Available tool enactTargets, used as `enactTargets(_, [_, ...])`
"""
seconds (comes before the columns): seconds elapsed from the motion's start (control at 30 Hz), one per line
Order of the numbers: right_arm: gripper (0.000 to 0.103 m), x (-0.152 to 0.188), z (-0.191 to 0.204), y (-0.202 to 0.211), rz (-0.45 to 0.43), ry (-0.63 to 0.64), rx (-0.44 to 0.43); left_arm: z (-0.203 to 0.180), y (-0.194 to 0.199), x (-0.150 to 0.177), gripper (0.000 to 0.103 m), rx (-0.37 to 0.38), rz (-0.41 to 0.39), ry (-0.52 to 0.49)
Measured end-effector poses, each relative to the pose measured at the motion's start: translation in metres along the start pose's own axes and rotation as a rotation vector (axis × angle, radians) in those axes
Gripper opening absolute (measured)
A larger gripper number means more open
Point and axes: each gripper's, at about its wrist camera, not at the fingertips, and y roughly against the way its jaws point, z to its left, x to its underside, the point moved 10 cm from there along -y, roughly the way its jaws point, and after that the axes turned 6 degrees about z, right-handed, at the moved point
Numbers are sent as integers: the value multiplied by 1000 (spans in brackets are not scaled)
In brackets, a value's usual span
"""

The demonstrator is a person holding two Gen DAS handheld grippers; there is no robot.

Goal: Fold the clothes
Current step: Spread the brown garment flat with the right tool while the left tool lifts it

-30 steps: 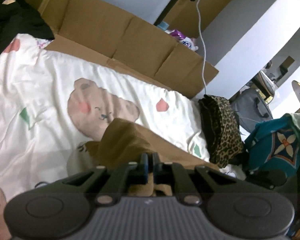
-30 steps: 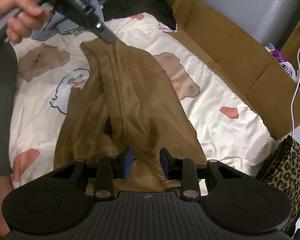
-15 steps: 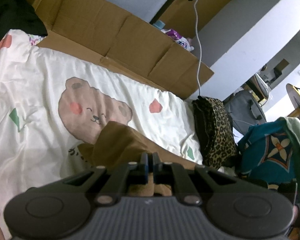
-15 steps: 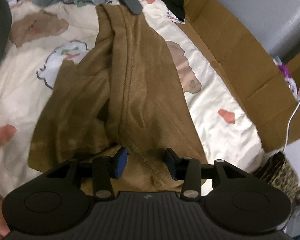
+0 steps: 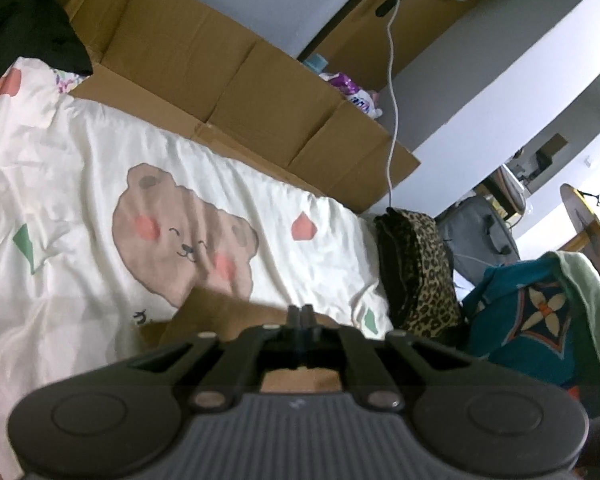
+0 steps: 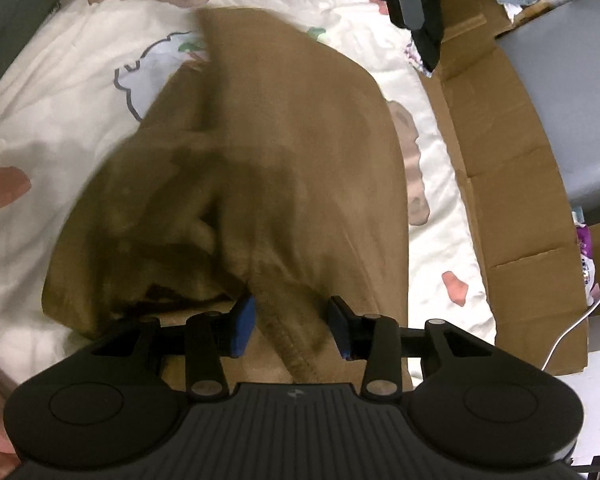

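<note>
while spread over the bear-print bedsheet, brown garment lies with ribbed hem between right gripper jaws held apart; left gripper jaws pressed together, grip unclear.

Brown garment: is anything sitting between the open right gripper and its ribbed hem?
Nothing visible does. The right gripper is open with the ribbed hem of the brown garment already lying between its blue pads. Only the bear-print bedding lies around it.
</note>
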Motion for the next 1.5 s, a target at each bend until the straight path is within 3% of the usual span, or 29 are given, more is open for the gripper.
enactTargets(0.4, [46,14,18,-6,-8,161,46,50,4,17,0,-39,38,77])
enactTargets(0.8, [45,21,24,-15,-4,377,155,60,7,29,1,-55,51,104])
enactTargets(0.9, [34,24,25,-13,-6,398,156,63,8,35,1,-65,58,121])
enactTargets(0.97, [8,22,22,-9,-5,386,152,64,8,39,1,-69,63,130])
enactTargets(1.2, [7,5,9,17,-58,292,160,60,24,39,5,-114,48,110])
enactTargets(1.5, [5,-12,-74,83,-175,27,293,46,40,43,7,-178,29,59])
